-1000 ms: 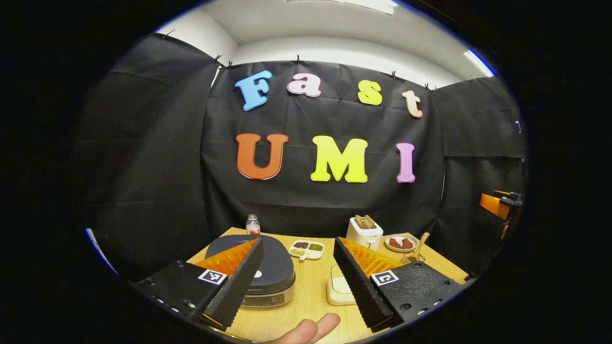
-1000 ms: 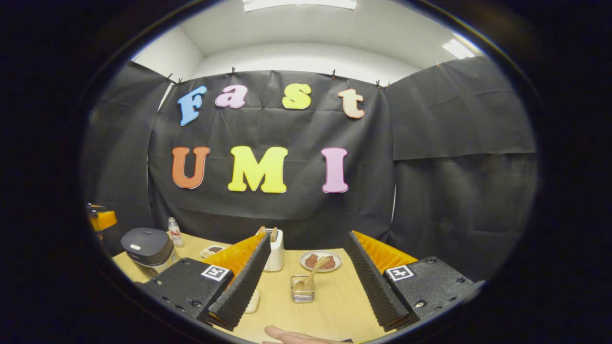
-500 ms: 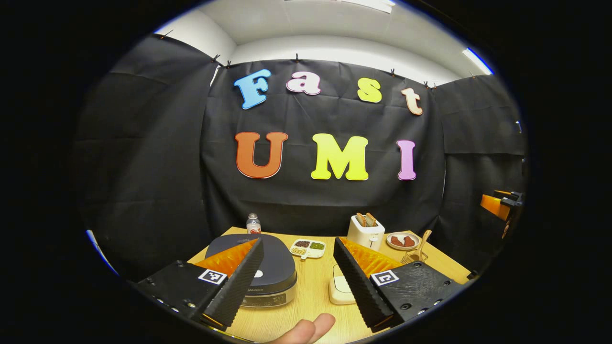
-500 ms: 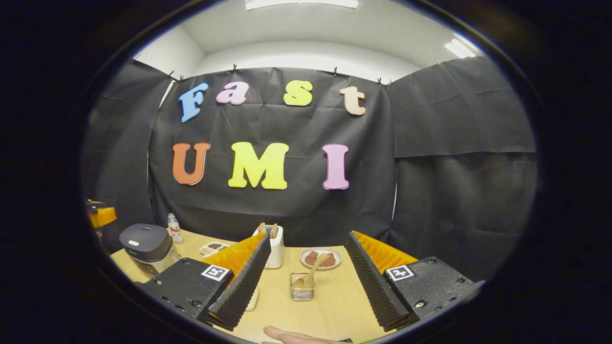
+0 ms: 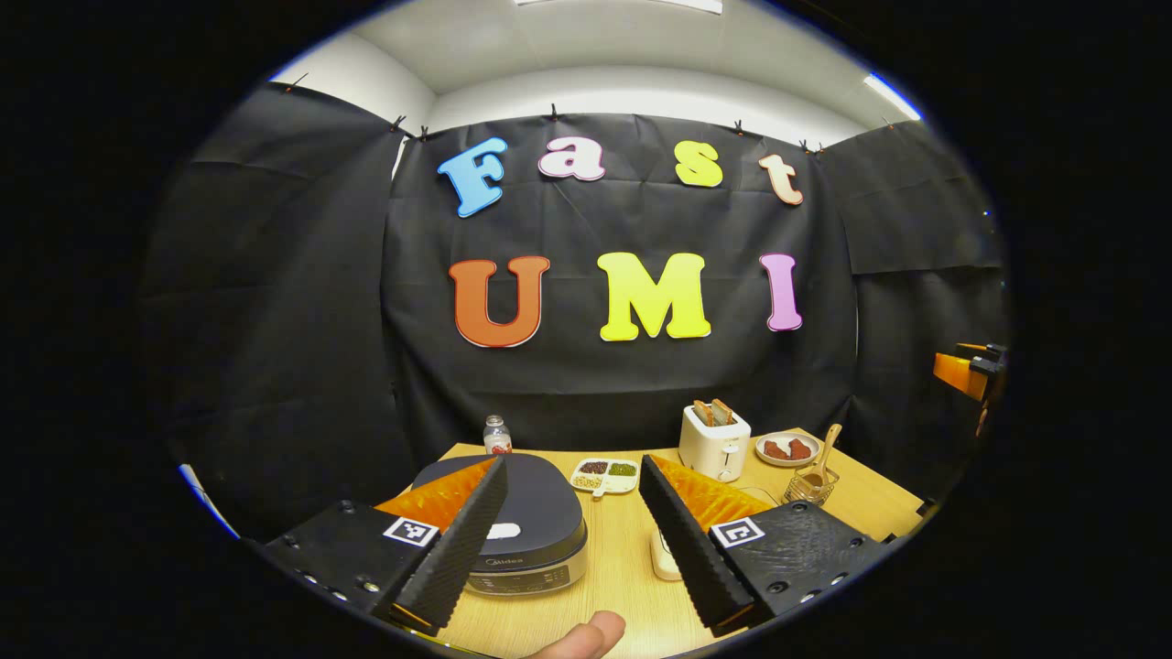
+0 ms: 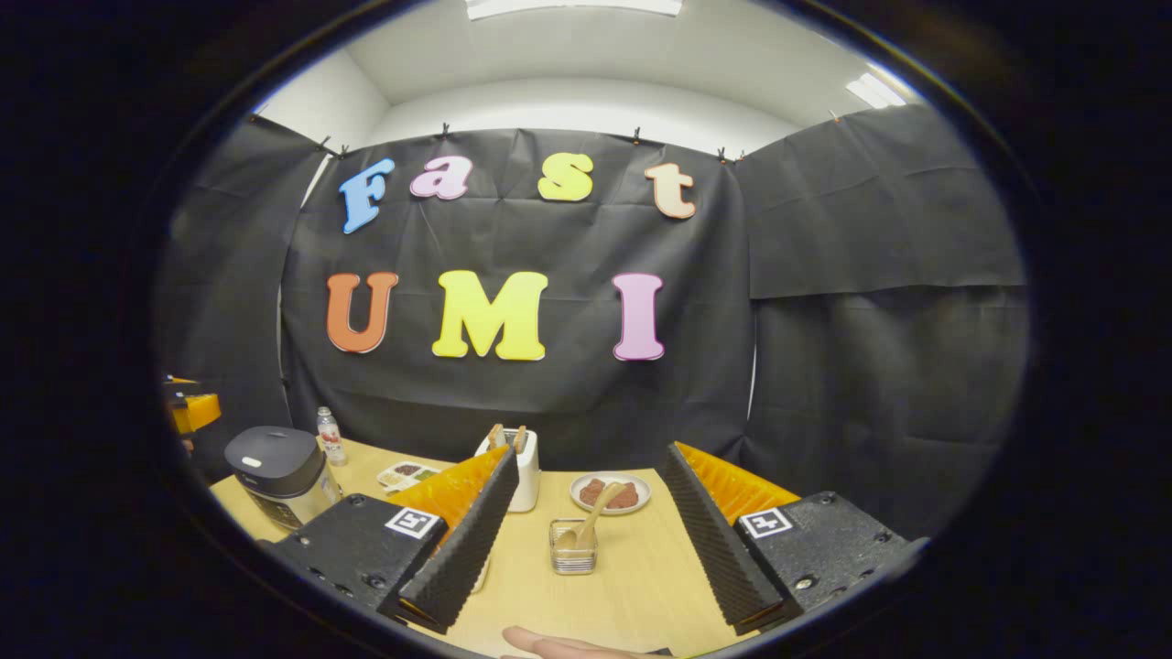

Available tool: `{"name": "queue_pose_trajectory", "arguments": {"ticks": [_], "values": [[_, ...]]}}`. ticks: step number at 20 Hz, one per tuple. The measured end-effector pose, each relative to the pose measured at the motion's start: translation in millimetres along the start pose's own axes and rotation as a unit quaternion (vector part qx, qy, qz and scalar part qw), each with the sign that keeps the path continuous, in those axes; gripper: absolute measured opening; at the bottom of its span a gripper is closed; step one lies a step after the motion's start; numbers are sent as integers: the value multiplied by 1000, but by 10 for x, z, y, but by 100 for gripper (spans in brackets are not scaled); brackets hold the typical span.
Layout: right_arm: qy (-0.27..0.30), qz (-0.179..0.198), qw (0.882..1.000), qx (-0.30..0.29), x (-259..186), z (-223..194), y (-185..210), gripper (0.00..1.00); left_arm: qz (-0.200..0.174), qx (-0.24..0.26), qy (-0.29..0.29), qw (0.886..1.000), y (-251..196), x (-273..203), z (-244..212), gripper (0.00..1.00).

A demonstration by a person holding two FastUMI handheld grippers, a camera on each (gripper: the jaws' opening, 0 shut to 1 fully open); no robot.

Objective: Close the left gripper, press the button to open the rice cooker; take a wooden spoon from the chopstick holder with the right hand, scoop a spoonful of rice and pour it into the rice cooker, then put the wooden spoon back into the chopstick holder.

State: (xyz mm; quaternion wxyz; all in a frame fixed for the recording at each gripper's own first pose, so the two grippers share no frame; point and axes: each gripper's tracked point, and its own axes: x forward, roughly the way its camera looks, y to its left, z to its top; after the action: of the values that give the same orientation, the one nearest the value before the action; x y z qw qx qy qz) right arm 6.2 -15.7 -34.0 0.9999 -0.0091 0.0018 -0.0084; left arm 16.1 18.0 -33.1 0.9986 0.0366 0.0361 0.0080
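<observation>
Wooden table (image 6: pixel 641 586), toaster (image 6: pixel 524 471) beside plate (image 6: pixel 610 494)

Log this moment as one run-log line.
phase: start | left gripper: open, above cooker | right gripper: open, facing holder | spoon: in holder | lid: shut

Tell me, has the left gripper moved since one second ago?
Yes. The left gripper swung leftward: the rice cooker and toaster now sit further right.
</observation>
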Motion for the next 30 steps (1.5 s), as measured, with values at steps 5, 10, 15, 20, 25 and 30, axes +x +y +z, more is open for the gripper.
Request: {"name": "queue_pose_trajectory", "arguments": {"ticks": [5, 10, 15, 20, 25, 30], "values": [[3, 1, 1000, 7, 0, -139, -77, 100, 34, -7, 30, 999, 264, 193, -172, 66], [4, 5, 1000, 14, -14, -224, -136, 100, 71, 14, 82, 994, 473, 398, -489, 39], [0, 3, 1000, 10, -65, -252, -230, 100, 108, -1, 147, 983, 767, 720, -970, 12], [-1, 5, 1000, 17, -61, -319, -292, 100, 92, -42, 216, 971, 706, 748, -1268, 0], [18, 15, 999, 37, -56, -467, -303, 100, 105, -54, 243, 963, 726, 781, -1390, 0], [-5, 26, 1000, 6, -108, -414, -234, 100, 108, -38, 260, 959, 748, 756, -1449, 0]]}}
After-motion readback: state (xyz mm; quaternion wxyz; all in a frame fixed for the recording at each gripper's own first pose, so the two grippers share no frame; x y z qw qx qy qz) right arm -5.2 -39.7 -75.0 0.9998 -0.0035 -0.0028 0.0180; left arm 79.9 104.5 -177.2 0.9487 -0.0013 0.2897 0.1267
